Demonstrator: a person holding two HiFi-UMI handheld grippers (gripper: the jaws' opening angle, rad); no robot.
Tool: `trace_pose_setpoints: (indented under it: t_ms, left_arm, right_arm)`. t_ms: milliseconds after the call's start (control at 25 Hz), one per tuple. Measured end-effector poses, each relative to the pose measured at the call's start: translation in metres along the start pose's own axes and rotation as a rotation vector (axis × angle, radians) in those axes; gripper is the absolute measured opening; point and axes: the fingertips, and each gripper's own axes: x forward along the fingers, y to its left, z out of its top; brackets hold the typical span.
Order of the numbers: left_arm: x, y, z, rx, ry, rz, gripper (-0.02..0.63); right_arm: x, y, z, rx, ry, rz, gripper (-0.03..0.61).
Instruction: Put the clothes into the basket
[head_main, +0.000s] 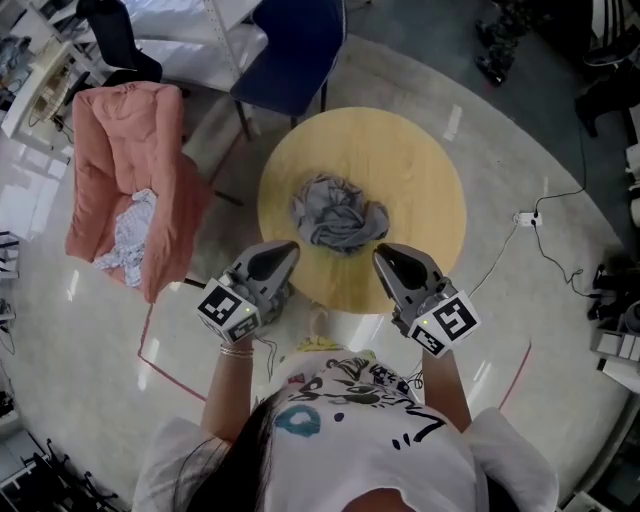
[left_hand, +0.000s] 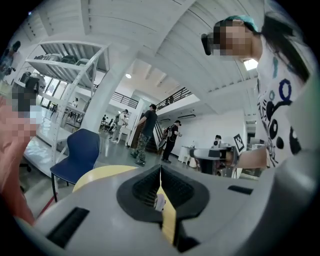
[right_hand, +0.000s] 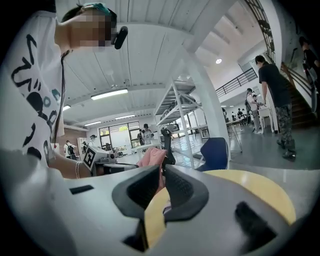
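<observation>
A crumpled grey garment (head_main: 338, 215) lies in a heap in the middle of the round yellow table (head_main: 420, 160). To the table's left on the floor stands a pink fabric basket (head_main: 125, 150) with a pale cloth (head_main: 132, 235) in it. My left gripper (head_main: 287, 250) hovers at the table's near-left edge, shut and empty, just short of the garment. At the near edge my right gripper (head_main: 384, 253) does the same, its jaws closed with nothing between them. In the left gripper view the closed jaws of the left gripper (left_hand: 160, 172) meet over the table (left_hand: 97, 176). The right gripper (right_hand: 163, 172) points toward the pink basket (right_hand: 150, 157).
A blue chair (head_main: 295, 50) stands behind the table, beside a white metal rack (left_hand: 65, 65). A power strip and cable (head_main: 527, 218) lie on the floor to the right. Red tape lines (head_main: 160, 365) mark the floor. Several people stand far off (left_hand: 147, 132).
</observation>
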Motion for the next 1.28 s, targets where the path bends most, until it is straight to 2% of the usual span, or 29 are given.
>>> trace_pose_setpoints:
  t_ms: [200, 440, 680, 720, 800, 1000, 1280]
  left_arm:
    - [0.01, 0.027, -0.018, 0.006, 0.051, 0.001, 0.012]
    - [0.021, 0.053, -0.043, -0.049, 0.081, 0.004, 0.012]
    - [0.031, 0.072, -0.063, -0.067, 0.124, 0.002, 0.012]
    - [0.032, 0.074, -0.065, -0.069, 0.13, 0.0, 0.012]
    - [0.036, 0.078, -0.068, -0.073, 0.137, -0.005, 0.012]
    - [0.044, 0.091, -0.082, -0.082, 0.144, 0.005, 0.012]
    - [0.057, 0.101, -0.111, -0.078, 0.186, 0.002, 0.012]
  right_arm:
    - [0.023, -0.015, -0.016, 0.009, 0.046, -0.011, 0.031]
    - [0.048, -0.026, -0.049, 0.006, 0.152, 0.003, 0.032]
    - [0.069, -0.034, -0.074, 0.031, 0.203, 0.014, 0.033]
    - [0.071, -0.036, -0.077, 0.031, 0.214, 0.009, 0.042]
    - [0.078, -0.041, -0.083, 0.035, 0.234, -0.004, 0.101]
    - [0.091, -0.062, -0.107, 0.046, 0.272, -0.055, 0.168]
    - [0.11, -0.082, -0.154, 0.034, 0.351, -0.09, 0.217]
